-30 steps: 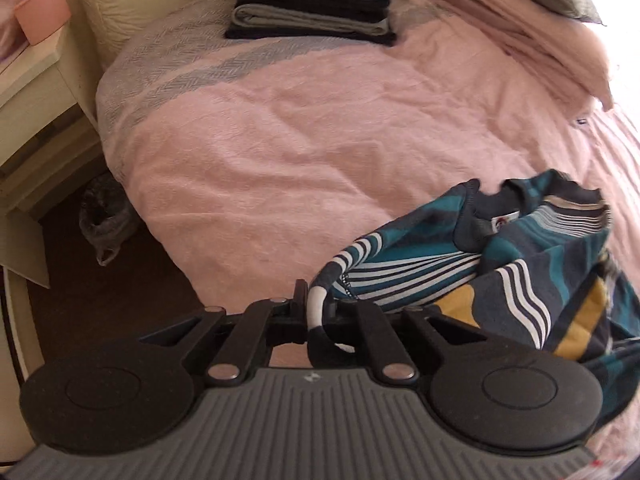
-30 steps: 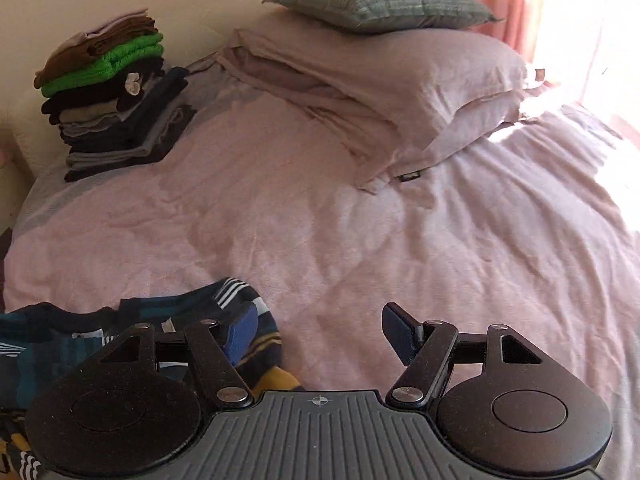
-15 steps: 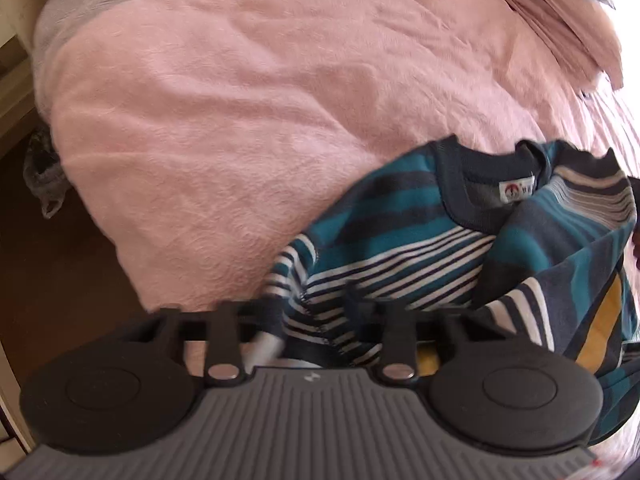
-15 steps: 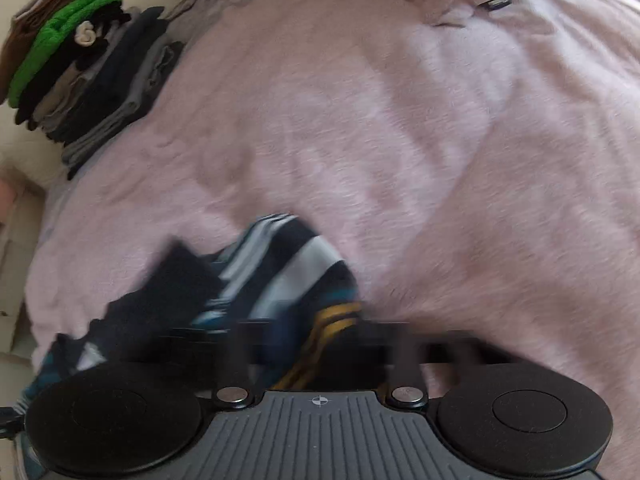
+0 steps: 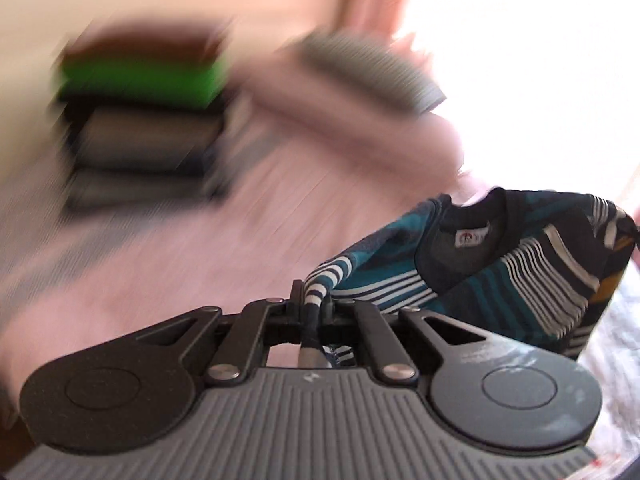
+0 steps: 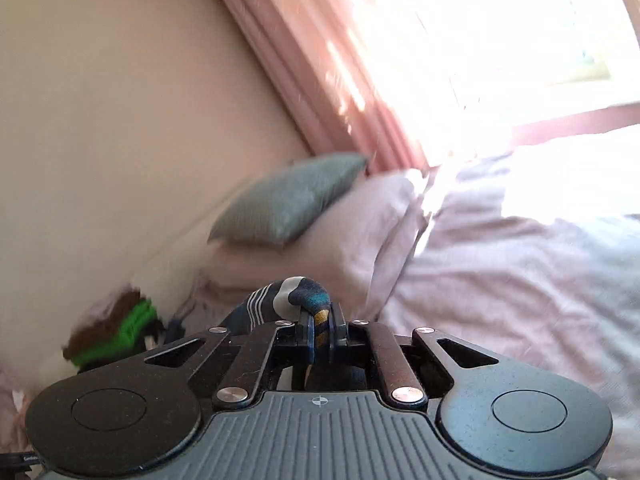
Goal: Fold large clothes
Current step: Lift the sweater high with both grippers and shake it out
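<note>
A striped sweater [image 5: 500,280] in teal, navy, white and mustard hangs in the air above the pink bed [image 5: 200,248], its neck label facing the left wrist camera. My left gripper [image 5: 314,302] is shut on a striped edge of it at the sweater's left side. In the right wrist view, my right gripper [image 6: 320,322] is shut on another bunched part of the sweater [image 6: 292,298], which humps over the fingertips. The rest of the garment is hidden below the right gripper.
A stack of folded clothes [image 5: 144,120] with a green and a brown piece on top stands at the back left of the bed, seen again low left as the stack [image 6: 116,332]. A grey pillow [image 6: 288,200] lies on pink pillows [image 6: 344,236]. Pink curtains [image 6: 320,60] hang beside a bright window.
Both grippers have lifted and tilted up, raising the sweater off the bed. The right gripper, open a second ago, has shut on the sweater. The left kept its hold.
</note>
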Motion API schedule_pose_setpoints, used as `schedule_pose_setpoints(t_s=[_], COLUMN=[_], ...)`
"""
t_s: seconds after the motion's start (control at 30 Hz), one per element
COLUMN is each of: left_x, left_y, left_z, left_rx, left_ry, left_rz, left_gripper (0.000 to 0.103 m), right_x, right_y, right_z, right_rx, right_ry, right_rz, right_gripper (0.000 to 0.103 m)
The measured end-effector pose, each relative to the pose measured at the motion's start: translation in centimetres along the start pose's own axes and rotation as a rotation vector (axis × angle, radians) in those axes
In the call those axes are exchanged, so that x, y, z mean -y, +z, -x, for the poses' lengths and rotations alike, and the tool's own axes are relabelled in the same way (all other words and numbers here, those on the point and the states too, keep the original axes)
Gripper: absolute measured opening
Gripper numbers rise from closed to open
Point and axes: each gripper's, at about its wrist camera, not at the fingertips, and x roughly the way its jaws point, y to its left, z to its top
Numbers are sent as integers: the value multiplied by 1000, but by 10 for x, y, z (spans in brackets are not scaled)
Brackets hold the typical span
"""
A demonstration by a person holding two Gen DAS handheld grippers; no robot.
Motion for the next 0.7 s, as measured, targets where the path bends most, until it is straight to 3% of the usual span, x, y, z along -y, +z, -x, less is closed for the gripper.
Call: schedule_pose_setpoints(t_s=[0.17, 0.3, 0.53, 0.7], left_x=[71, 121, 167, 199], left_y=[72, 100, 83, 80], left_z=[32, 70, 138, 187], left_rx=[204, 323, 379, 419], left_ry=[-214, -334, -437, -500], left_rz=[-130, -188, -207, -229], left_gripper=[3, 3, 3, 3], right_x=[-26, -52, -74, -83], right_y=[60, 79, 67, 68], right_z=[141, 241, 378, 446], right_rx=[290, 454, 630, 681], right_ry=[-71, -128, -198, -257], right_rz=[57, 206, 308, 384], right_gripper=[3, 3, 3, 2])
